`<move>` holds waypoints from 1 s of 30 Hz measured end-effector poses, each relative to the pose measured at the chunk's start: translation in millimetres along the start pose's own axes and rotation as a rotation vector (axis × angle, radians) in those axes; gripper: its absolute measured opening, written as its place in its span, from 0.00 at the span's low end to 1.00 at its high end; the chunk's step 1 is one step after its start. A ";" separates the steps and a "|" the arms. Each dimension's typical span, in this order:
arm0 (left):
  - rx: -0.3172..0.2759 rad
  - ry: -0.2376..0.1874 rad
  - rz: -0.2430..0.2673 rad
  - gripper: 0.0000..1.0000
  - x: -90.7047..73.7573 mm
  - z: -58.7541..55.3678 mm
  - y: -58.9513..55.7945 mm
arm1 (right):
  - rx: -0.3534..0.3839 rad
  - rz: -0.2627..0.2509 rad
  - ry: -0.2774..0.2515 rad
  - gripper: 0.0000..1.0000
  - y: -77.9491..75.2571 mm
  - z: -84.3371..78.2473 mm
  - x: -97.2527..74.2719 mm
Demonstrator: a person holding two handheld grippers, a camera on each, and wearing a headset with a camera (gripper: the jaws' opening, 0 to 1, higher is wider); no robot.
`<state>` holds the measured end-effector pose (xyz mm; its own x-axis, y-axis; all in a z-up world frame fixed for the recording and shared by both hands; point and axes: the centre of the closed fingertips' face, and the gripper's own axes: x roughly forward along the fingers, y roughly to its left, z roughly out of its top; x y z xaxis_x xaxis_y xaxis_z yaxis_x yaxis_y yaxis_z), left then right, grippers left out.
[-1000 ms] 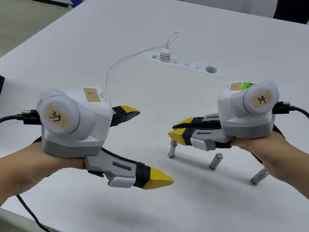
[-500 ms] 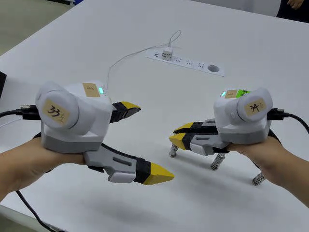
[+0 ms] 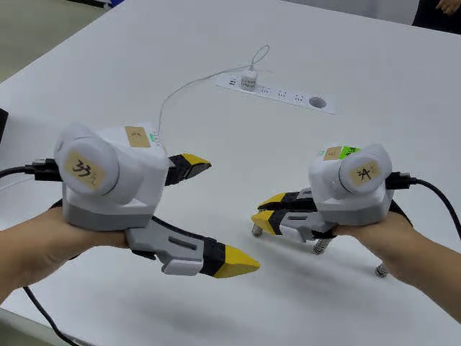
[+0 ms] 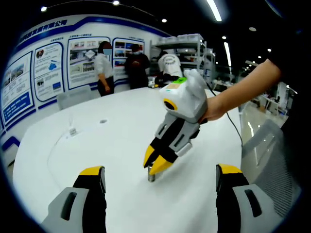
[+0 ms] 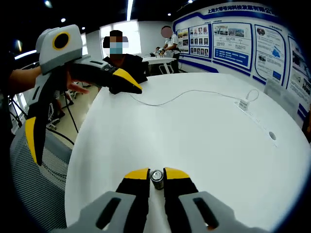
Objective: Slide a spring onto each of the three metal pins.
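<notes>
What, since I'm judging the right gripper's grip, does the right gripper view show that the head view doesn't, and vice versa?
Right gripper view adds: the spring end-on, gripped between the right gripper's shut jaws, and people beyond the table. Head view adds: two more upright springs beneath the right hand. Both share: the open left gripper, the white cable, the table.

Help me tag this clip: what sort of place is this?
Probably an office or lab showroom: a big white table with a power strip, poster boards on the wall, storage shelves behind.
</notes>
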<state>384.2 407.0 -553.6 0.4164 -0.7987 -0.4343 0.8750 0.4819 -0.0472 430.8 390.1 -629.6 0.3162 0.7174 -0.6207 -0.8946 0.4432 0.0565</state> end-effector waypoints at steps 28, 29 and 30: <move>0.002 0.009 -0.001 0.95 -2.5 0.9 -5.1 | -0.016 -0.002 0.045 0.14 3.2 -13.7 0.5; 0.001 0.006 0.002 0.95 -2.9 1.7 -4.6 | -0.016 -0.002 0.044 0.15 3.3 -13.0 0.1; 0.001 0.006 0.003 0.96 -3.1 2.2 -4.3 | -0.016 -0.003 0.043 0.15 3.2 -12.5 -0.3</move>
<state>379.7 406.6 -550.1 0.4178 -0.7951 -0.4397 0.8740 0.4839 -0.0446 423.9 384.6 -639.0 0.3051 0.6922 -0.6540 -0.8989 0.4361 0.0422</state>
